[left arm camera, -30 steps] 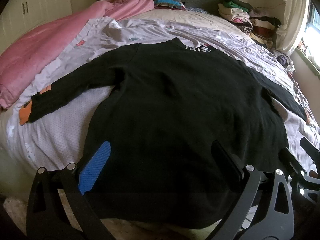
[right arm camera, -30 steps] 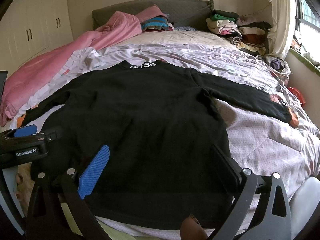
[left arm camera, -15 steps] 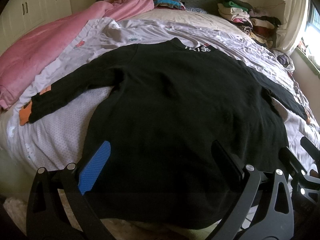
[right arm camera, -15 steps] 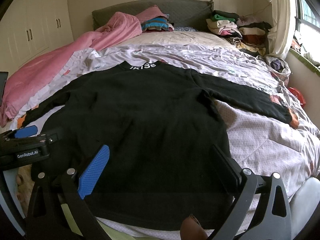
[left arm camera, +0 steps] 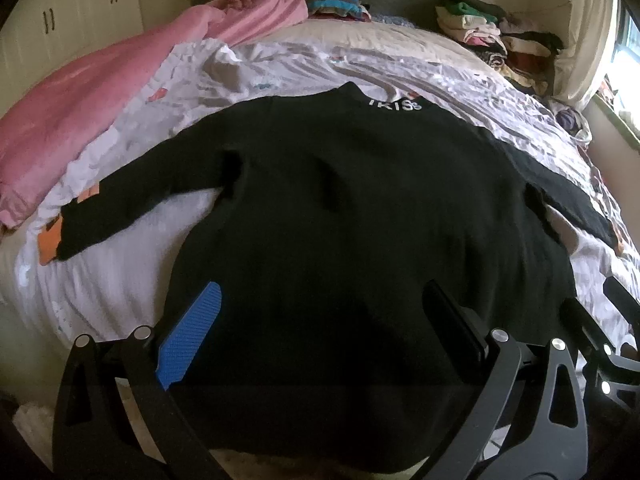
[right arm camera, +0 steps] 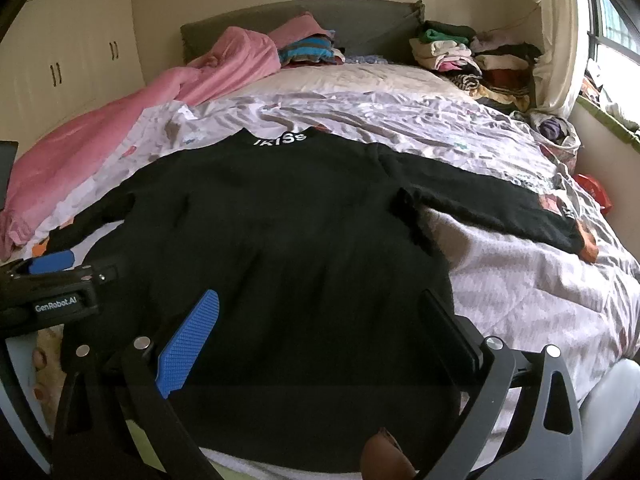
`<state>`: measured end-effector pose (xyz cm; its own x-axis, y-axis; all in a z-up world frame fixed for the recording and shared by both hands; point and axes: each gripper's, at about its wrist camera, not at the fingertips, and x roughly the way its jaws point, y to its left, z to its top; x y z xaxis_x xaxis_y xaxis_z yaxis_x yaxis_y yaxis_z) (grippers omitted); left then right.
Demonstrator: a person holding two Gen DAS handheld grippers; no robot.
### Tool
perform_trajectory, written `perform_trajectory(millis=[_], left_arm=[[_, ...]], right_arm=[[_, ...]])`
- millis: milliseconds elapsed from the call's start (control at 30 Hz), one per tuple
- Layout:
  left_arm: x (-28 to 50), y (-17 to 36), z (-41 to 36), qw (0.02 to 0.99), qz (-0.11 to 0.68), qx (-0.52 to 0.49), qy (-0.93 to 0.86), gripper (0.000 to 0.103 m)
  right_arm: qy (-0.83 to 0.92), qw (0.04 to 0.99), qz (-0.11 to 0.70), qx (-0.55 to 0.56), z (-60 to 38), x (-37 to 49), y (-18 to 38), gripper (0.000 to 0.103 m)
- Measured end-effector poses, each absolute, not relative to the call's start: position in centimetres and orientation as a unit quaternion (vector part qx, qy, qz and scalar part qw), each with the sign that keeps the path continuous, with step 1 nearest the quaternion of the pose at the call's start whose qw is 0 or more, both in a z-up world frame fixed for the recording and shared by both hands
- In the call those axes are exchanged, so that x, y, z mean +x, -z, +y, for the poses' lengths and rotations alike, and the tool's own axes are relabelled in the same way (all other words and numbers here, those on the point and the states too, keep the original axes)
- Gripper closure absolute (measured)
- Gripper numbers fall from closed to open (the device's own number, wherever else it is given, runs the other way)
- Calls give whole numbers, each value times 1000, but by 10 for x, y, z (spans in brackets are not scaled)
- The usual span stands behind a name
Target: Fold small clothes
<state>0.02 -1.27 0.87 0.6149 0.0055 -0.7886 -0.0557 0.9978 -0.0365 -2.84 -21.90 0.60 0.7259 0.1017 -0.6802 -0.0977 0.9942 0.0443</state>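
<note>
A black long-sleeved sweater point(left arm camera: 352, 208) lies flat on the bed, collar with white letters at the far end, both sleeves spread out. It also shows in the right wrist view point(right arm camera: 280, 232). My left gripper point(left arm camera: 320, 320) is open and empty, hovering over the sweater's lower left hem. My right gripper point(right arm camera: 320, 320) is open and empty over the lower right hem. The left gripper's body point(right arm camera: 52, 296) shows at the left of the right wrist view.
A pink blanket point(left arm camera: 80, 96) lies along the bed's left side. Stacks of folded clothes point(right arm camera: 472, 60) sit at the far right by the headboard. A striped pile point(right arm camera: 308, 50) lies at the head. White wardrobe doors point(right arm camera: 60, 68) stand at left.
Almost nothing has moved. Both grippers stay open above the sweater's hem, with only a slight shift of view.
</note>
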Motion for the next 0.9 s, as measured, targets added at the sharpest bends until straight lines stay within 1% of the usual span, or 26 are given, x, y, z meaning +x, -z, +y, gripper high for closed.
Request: perform_trajectory(millis=[533, 900], left_arm=[[70, -44, -30, 906, 423, -11, -26, 8], [115, -56, -66, 907, 421, -1, -5, 8]], right_arm=[[-19, 937, 349, 24, -250, 20, -20, 4], [23, 939, 337, 62, -288, 62, -30, 4]])
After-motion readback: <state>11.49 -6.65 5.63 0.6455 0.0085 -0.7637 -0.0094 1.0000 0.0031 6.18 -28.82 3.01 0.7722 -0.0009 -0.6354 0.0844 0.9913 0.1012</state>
